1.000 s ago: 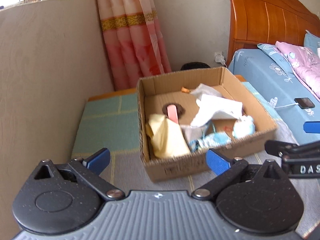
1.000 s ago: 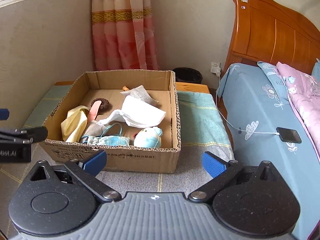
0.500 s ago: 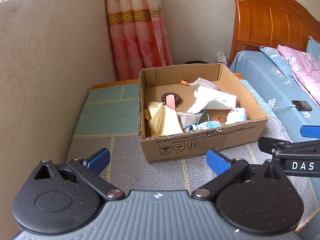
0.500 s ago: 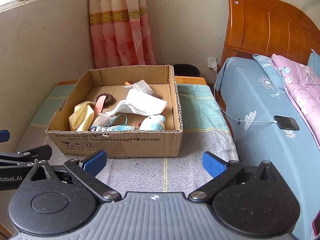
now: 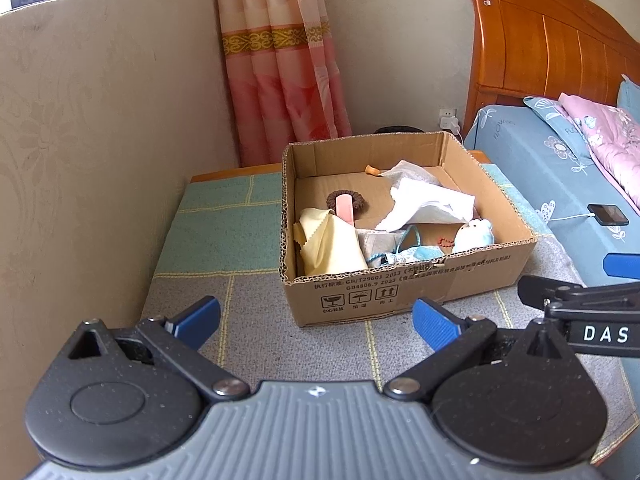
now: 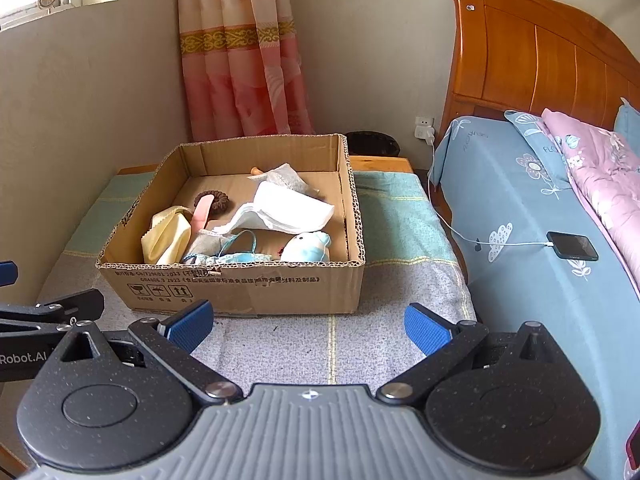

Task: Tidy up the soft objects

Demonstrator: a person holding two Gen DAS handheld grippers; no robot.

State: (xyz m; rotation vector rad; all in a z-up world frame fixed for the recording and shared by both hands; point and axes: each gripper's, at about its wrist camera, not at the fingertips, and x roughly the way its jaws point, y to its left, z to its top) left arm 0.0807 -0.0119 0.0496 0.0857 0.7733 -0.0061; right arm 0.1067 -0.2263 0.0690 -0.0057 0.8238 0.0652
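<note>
Both grippers (image 5: pixel 316 320) (image 6: pixel 308 322) empty, jaws wide (box (image 6: pixel 240 284) ahead).

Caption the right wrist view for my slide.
Open right hand-held gripper facing a cardboard box of soft items on a mat.

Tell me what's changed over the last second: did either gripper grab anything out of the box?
No grab. Both grippers backed away from the cardboard box, which now sits farther off in both wrist views. The left gripper and right gripper remain open and empty. The contents look undisturbed: yellow cloth, white cloth, blue plush toy and brown hair tie lie where they were. The phone on the bed is unmoved.
</note>
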